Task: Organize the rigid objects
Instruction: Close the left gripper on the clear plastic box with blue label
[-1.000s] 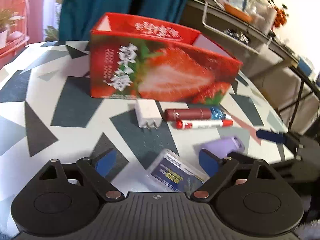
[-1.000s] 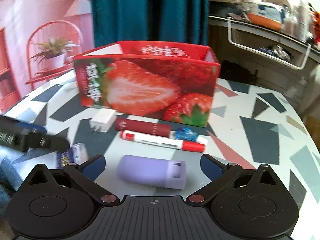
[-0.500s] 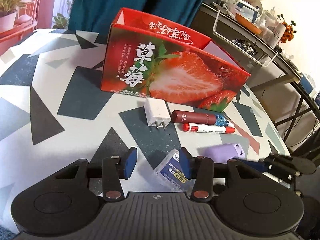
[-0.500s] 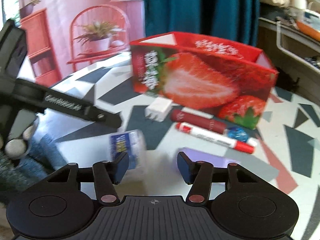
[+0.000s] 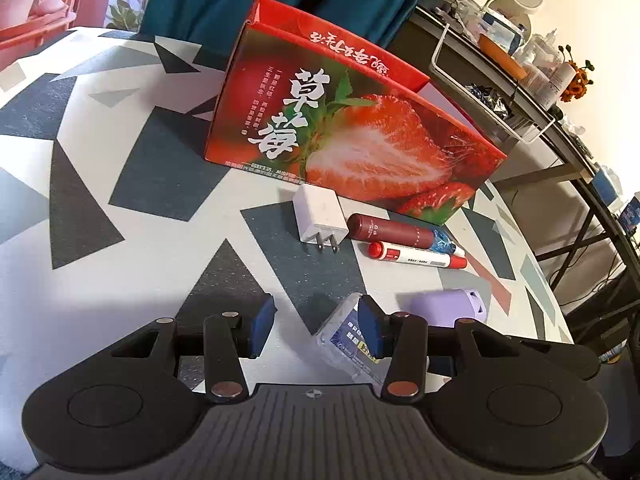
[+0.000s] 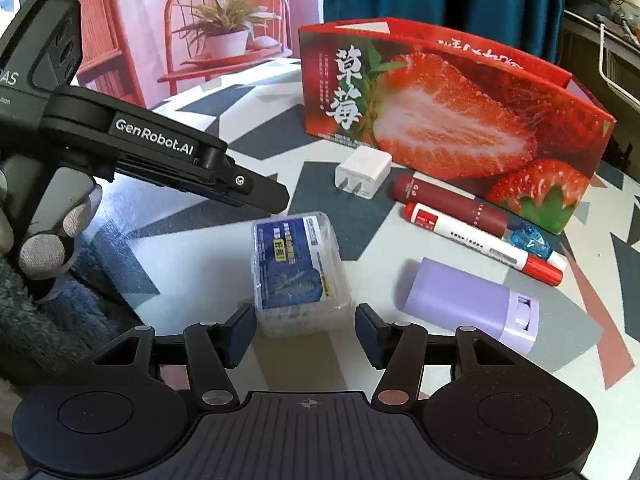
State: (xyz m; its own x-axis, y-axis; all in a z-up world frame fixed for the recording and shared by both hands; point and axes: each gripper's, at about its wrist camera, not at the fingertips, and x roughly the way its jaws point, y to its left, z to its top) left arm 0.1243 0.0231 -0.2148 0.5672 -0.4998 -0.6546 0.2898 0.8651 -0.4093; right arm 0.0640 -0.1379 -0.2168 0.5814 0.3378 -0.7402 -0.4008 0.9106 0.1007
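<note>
Risk lies in the clear plastic case [image 6: 300, 270] on the worktop [image 6: 440, 360]: right tongs [image 6: 305, 332] gape empty around its near end, so a shallow bite could squirt it away. Left tongs [image 5: 316, 326] are part-open, empty.

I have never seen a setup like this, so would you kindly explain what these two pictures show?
A person holds a two-finger claw in each hand, and each claw carries a camera looking along its fingers. One picture looks out from the left claw, the other from the right claw, which also sees the left one from the side. On the patterned table stand a strawberry box, a white charger, a maroon tube, a marker, a purple case and a clear plastic box. Both claws are open; nothing is held.
</note>
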